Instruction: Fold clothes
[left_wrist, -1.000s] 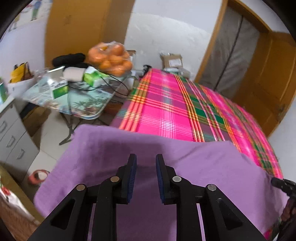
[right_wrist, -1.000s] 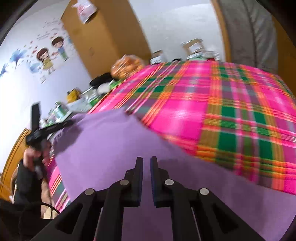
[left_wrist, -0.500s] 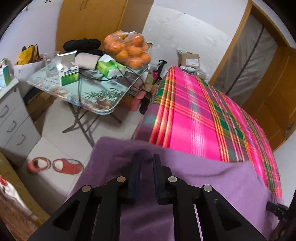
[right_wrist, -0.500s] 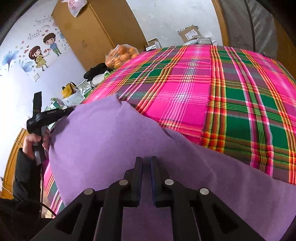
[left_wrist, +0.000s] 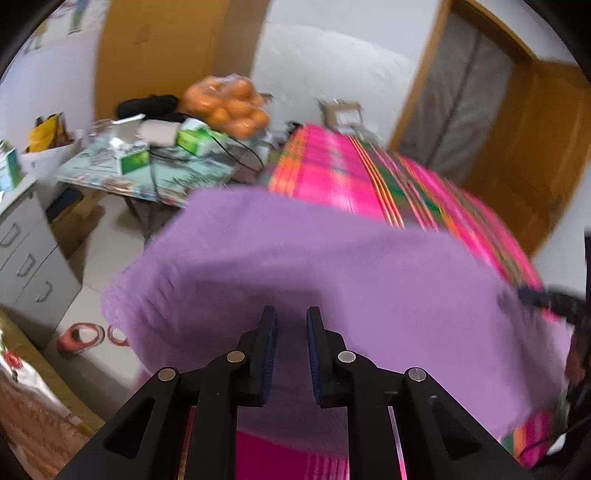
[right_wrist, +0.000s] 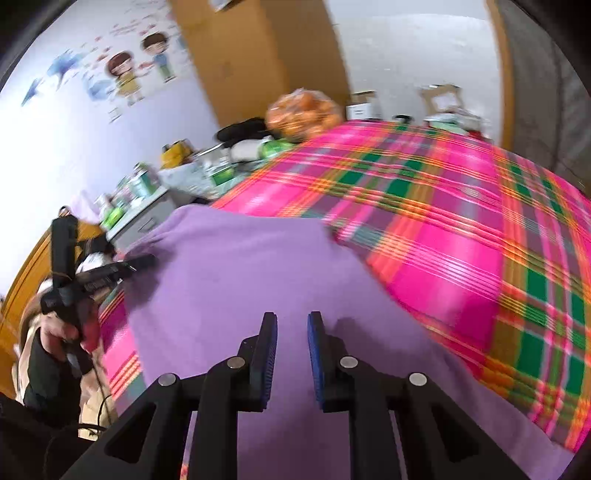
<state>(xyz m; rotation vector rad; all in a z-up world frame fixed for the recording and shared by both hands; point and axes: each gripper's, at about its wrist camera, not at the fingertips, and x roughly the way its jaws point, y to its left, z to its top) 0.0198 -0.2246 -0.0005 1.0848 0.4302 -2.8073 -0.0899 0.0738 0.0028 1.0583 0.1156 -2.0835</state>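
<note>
One cloth (left_wrist: 332, 280) — purple, doubled over on the near end of the plaid bed (right_wrist: 461, 206). Left gripper (left_wrist: 290, 350) and right gripper (right_wrist: 291, 354) narrow, opening, gripping nothing. First fold down; more folds likely left.

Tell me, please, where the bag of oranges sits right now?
In the left wrist view the bag of oranges sits upper left, on the glass table beside the plaid bed.

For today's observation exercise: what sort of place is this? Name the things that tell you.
Probably a home bedroom: a bed under a pink plaid blanket, cartoon wall stickers, and a cluttered side table holding a bag of oranges.
</note>
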